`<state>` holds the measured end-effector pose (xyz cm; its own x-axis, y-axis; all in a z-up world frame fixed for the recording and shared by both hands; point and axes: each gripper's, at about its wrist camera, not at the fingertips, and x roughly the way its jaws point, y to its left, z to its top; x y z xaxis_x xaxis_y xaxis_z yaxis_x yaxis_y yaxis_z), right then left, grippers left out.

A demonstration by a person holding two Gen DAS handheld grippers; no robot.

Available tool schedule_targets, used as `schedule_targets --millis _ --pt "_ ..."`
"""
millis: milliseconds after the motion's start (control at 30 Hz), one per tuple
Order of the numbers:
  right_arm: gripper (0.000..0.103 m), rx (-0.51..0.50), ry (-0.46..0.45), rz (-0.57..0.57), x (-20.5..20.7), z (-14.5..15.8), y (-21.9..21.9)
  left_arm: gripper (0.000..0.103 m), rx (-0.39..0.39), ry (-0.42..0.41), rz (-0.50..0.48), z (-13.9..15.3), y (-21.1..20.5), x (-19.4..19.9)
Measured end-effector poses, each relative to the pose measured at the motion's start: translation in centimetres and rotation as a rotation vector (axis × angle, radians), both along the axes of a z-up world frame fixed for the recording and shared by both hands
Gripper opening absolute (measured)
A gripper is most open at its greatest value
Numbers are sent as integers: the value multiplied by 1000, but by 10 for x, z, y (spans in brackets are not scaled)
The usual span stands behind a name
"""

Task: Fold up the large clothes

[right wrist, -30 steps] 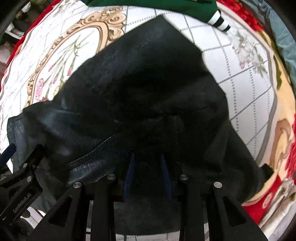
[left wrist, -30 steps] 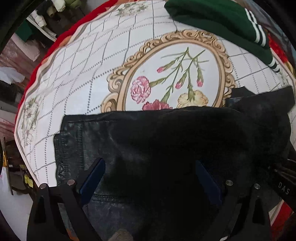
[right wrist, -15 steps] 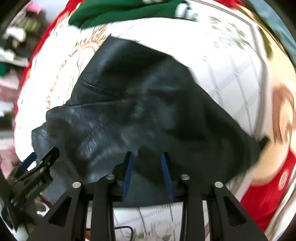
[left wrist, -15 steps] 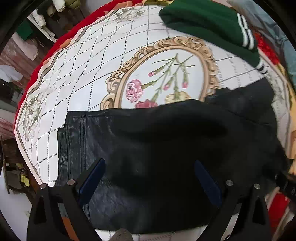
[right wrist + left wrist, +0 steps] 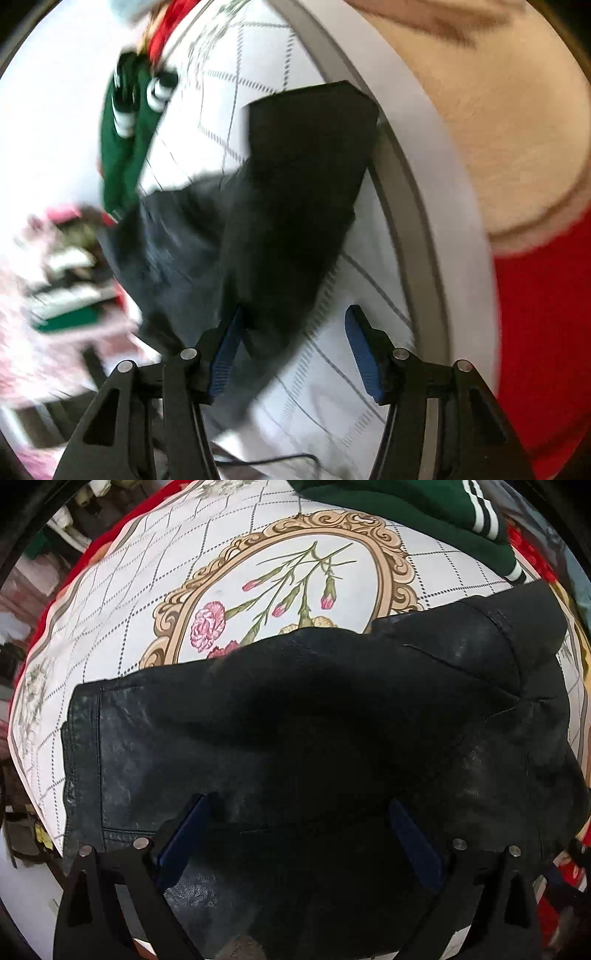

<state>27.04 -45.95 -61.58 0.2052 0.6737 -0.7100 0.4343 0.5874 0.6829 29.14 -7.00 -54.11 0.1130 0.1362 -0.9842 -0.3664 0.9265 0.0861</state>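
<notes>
A black leather garment [image 5: 295, 731] lies folded on the floral cloth [image 5: 147, 590], with a stitched hem at its left edge. My left gripper [image 5: 299, 834] is open and hovers just above the garment's near part, holding nothing. In the blurred right wrist view the same garment [image 5: 295, 192] stretches away in a dark fold. My right gripper [image 5: 293, 347] is open, its jaws apart at the garment's near end; the left pad touches or overlaps the fabric edge.
A folded green garment with white stripes [image 5: 424, 506] lies at the far side of the cloth, also in the right wrist view [image 5: 125, 129]. Red bedding [image 5: 546, 332] lies to the right. Cluttered items [image 5: 62, 288] lie at the left.
My right gripper has opened and let go of the black garment, and its view has swung sharply. The garment's far edge has settled onto the cloth. My left gripper stays open above it.
</notes>
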Motion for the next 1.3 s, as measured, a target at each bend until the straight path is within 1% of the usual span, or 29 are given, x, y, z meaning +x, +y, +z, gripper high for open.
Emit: schedule_targets --millis 67,133,167,233,333,367,400,500,567,667,767,833,867,900,933,1000,1067,1100,1167,1200,1233,1267,1300 --pt "59 79 -28 -53 3 -8 -4 103 -7 -5 -2 0 2 -1" --pt "59 124 -48 -86 15 -14 3 103 -5 -8 -9 1 1 -1" --pt "62 139 -55 -96 20 -15 1 103 -3 -8 -12 1 1 -1" --pt "67 152 -62 -106 29 -21 9 103 -3 -6 -16 1 0 0" --pt "67 145 -83 -113 38 -21 17 103 -2 -6 -20 0 1 2" --pt "55 131 -96 -108 40 -18 21 103 1 -11 -23 0 1 2" --pt "26 121 -103 -104 40 -11 29 103 5 -16 -24 -1 2 1" --pt "19 115 -128 -119 45 1 37 103 4 -24 -33 -4 1 5" --pt "18 112 -172 -124 48 20 39 103 -3 -38 -60 -5 -1 12" --pt "16 94 -252 -111 49 67 43 103 -32 -82 -123 -5 -11 29" --pt "15 22 -353 -60 56 123 53 103 -107 -123 -154 -8 -23 49" --pt "15 -22 -400 -23 61 148 62 103 -188 -156 -171 -12 -30 65" --pt "15 -63 -430 11 68 165 71 103 -218 -169 -175 -12 -32 71" --pt "15 -87 -446 33 71 174 78 103 -235 -174 -172 -11 -31 74" --pt "15 -97 -459 58 75 183 86 103 -250 -177 -153 -7 -27 75" --pt "15 -102 -480 108 78 198 101 102 -278 -202 -78 6 -9 66" --pt "15 -93 -509 193 77 216 133 102 -316 -250 26 27 25 40" --pt "15 -92 -521 234 71 222 148 102 -319 -267 69 36 40 27" --pt "15 -71 -535 316 61 231 181 102 -304 -298 176 56 79 -13" --pt "15 -56 -540 368 56 234 205 102 -290 -306 214 62 93 -30" --pt "14 -47 -543 400 44 233 218 102 -267 -310 262 69 112 -53" --pt "14 -32 -543 460 37 231 246 102 -249 -310 297 74 130 -73" --pt "14 -21 -536 499 26 229 265 102 -228 -306 336 79 147 -92"
